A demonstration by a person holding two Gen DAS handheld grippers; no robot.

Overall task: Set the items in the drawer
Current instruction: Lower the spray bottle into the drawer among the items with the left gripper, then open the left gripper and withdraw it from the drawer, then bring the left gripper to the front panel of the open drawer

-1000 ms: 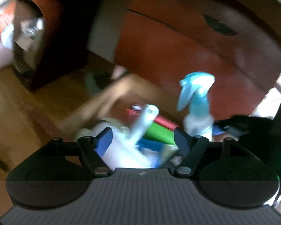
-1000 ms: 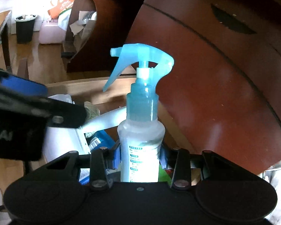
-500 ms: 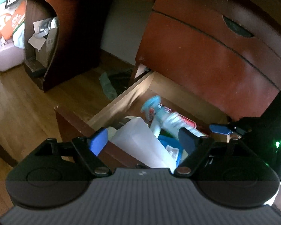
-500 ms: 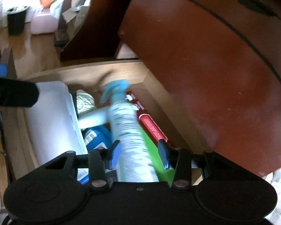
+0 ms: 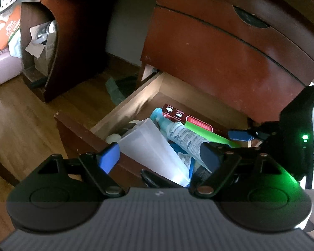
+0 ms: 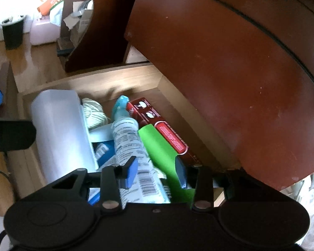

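The open wooden drawer (image 5: 136,98) (image 6: 106,77) holds a blue-headed spray bottle (image 6: 125,136) (image 5: 178,131) lying flat, a red box (image 6: 163,125) (image 5: 190,121), a green item (image 6: 159,152), a translucent white container (image 6: 58,129) (image 5: 150,144) and a ball of twine (image 6: 94,113). My right gripper (image 6: 157,173) is open, its jaws on either side of the bottle's base, apart from it. My left gripper (image 5: 159,156) is open and empty over the drawer's front edge.
Closed red-brown drawer fronts (image 5: 230,41) (image 6: 230,62) overhang the open drawer. A dark cabinet (image 5: 73,48) with papers stands to the left on a wood floor (image 5: 21,115). A black bin (image 6: 12,31) and a pink jug (image 6: 44,31) stand further off.
The right gripper tipped the upright spray bottle down, laid it flat in the drawer and opened off it. The left gripper drew back above the drawer front.
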